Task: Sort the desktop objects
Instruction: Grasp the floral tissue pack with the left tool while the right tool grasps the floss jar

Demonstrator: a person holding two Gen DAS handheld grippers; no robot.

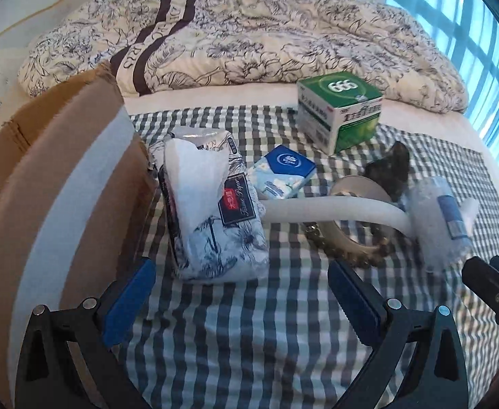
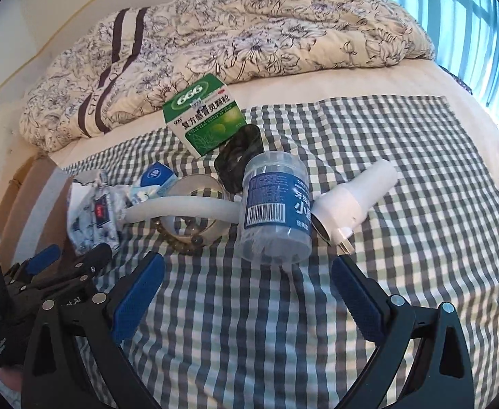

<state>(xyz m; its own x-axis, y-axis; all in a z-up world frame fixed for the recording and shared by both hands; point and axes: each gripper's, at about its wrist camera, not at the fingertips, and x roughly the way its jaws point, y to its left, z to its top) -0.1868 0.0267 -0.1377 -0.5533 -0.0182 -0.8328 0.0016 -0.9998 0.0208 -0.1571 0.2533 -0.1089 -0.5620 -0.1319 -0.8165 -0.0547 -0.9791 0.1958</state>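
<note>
On a checked cloth (image 1: 249, 334) lie a soft tissue pack (image 1: 211, 211), a small blue tissue packet (image 1: 283, 175), a green medicine box (image 1: 339, 110), a tape roll (image 1: 355, 218) with a bead bracelet (image 1: 338, 250), a dark hair claw (image 1: 391, 167), a clear jar with a blue label (image 2: 273, 211) and a white plug (image 2: 351, 197) with its cable (image 2: 181, 209). My left gripper (image 1: 242, 303) is open, just short of the tissue pack. My right gripper (image 2: 249, 296) is open in front of the jar. Both are empty.
An open cardboard box (image 1: 58, 191) stands at the left beside the tissue pack. A flowered quilt (image 1: 249, 30) is bunched up behind the cloth on the bed. A window (image 1: 471, 34) is at the right. The other gripper (image 2: 55, 272) shows at the left of the right wrist view.
</note>
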